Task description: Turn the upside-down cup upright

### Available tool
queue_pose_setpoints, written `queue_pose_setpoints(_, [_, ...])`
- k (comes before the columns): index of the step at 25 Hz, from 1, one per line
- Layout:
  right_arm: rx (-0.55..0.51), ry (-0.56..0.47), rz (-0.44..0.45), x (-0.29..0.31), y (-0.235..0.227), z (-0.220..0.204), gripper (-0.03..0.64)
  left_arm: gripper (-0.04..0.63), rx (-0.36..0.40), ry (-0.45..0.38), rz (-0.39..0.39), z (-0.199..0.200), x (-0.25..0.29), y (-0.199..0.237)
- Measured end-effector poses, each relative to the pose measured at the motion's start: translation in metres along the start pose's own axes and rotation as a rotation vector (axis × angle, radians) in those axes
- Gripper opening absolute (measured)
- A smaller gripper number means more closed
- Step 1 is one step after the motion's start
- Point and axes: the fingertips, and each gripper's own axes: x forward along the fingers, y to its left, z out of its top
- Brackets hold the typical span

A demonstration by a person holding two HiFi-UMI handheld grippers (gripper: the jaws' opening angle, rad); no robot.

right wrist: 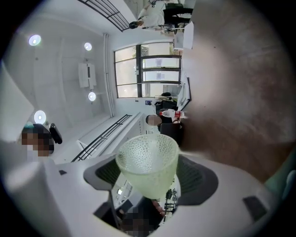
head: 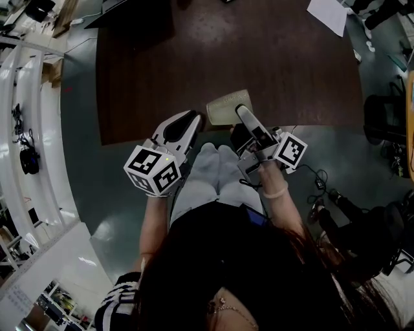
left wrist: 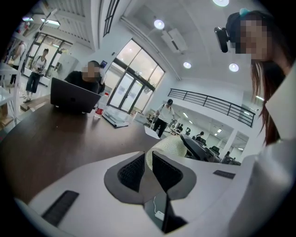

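Note:
A pale green, dimpled, see-through cup (head: 225, 107) hangs tilted over the near edge of the dark brown table (head: 226, 52). My right gripper (head: 242, 114) is shut on it. In the right gripper view the cup (right wrist: 147, 155) fills the space between the pads, wide mouth pointing away, and my right gripper (right wrist: 149, 171) is rolled so the table stands at the right. My left gripper (head: 194, 119) sits just left of the cup. In the left gripper view my left gripper (left wrist: 149, 156) has a narrow gap between its pads with nothing pinched, and the cup (left wrist: 172, 147) shows just beyond the tips.
Across the table a person sits behind a dark laptop (left wrist: 74, 96), with a red-labelled bottle (left wrist: 98, 111) and flat papers (left wrist: 115, 119) beside it. A white sheet (head: 328, 13) lies at the far right corner. Chairs and cables stand on the floor at the right.

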Motion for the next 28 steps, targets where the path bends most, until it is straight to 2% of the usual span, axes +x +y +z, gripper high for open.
queue_pose_setpoints(7, [0.065,-0.018,0.026,-0.005,0.001,0.003,0.376,0.091,0.001,0.014,-0.058,-0.002,0.003,-0.013])
queue_pose_setpoints(10, [0.086,-0.025,0.041,-0.006,0.004,0.004,0.376,0.156,-0.004,0.025,-0.096,-0.002,0.004,-0.019])
queue_pose_setpoints(12, [0.092,-0.023,0.048,-0.006,0.004,0.004,0.377,0.175,-0.004,0.032,-0.113,-0.004,0.004,-0.022])
queue_pose_setpoints(16, [0.121,-0.016,0.07,-0.003,0.005,0.001,0.376,0.275,0.004,0.063,-0.157,-0.009,0.006,-0.027])
queue_pose_setpoints(21, [0.162,0.017,0.108,-0.001,0.009,-0.005,0.377,0.318,-0.002,0.054,-0.212,-0.005,0.008,-0.037])
queue_pose_setpoints(28, [0.215,0.046,0.148,-0.001,0.013,-0.012,0.376,0.345,0.045,0.067,-0.269,0.001,0.014,-0.05])
